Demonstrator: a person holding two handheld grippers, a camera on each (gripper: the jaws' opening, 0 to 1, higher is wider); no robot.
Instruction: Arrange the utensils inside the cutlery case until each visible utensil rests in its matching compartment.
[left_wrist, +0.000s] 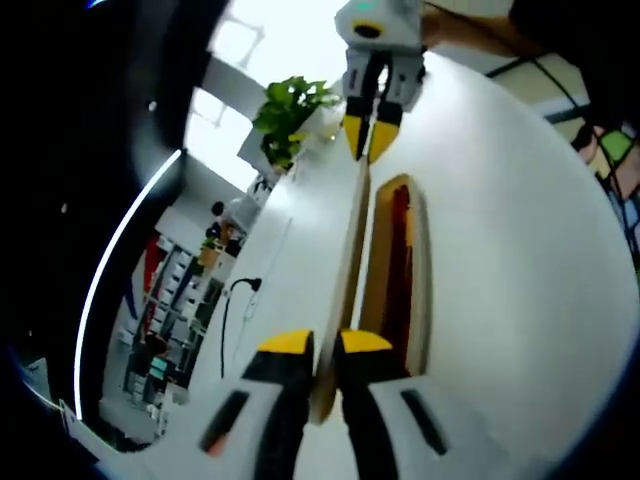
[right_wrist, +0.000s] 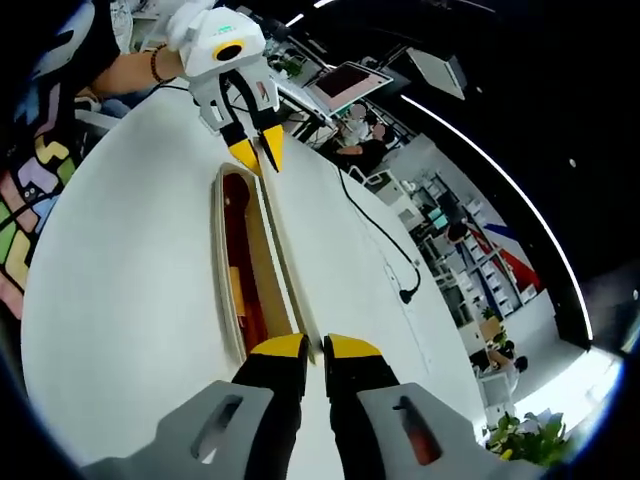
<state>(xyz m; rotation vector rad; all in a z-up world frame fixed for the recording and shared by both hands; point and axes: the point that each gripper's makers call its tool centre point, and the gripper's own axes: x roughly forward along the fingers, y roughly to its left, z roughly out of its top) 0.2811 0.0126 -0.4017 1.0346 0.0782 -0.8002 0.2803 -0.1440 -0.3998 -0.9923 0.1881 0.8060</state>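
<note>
A long wooden cutlery case with a dark red inside lies on the white table. Its thin wooden lid stands on edge along the case's left side. My left gripper is shut on the near end of the lid. At the far end, my right gripper pinches the same lid. In the right gripper view the case lies left of the raised lid, with my right gripper shut on the near end and my left gripper on the far end. Utensils inside are too dim to make out.
A black cable runs across the table beside the case. A potted plant stands at one table edge. A person's patterned sleeve is at the other side. Shelves and people sit in the background beyond the table.
</note>
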